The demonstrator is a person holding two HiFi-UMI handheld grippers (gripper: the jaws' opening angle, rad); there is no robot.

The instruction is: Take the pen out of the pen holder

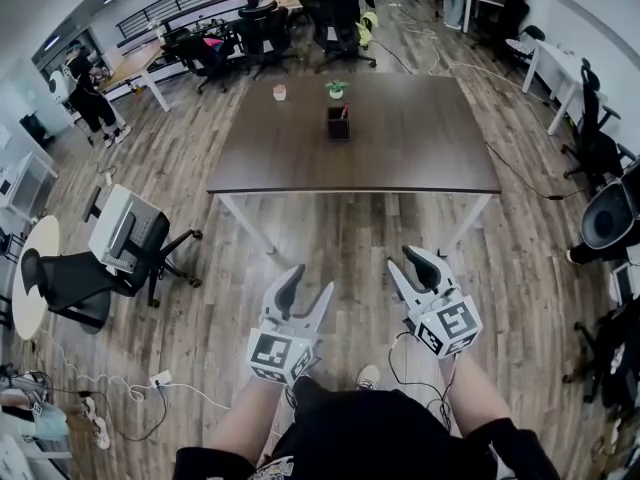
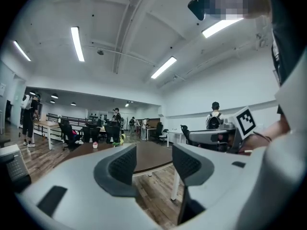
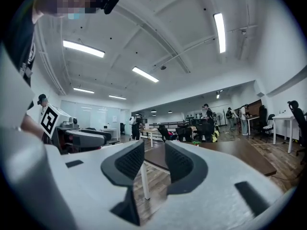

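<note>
Standing upright: small dark pen holder (image 1: 339, 124)

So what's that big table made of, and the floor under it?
The table looks like dark brown wood or wood-look laminate, with a matte, even top. Its legs look like white-painted metal, thin and straight. The floor seems to be wood or wood-pattern vinyl: long planks in mixed brown tones, slightly shiny.

Dark pen holder (image 1: 338, 126) stands upright on the table (image 1: 420, 153), pen (image 1: 345, 111) inside
</note>
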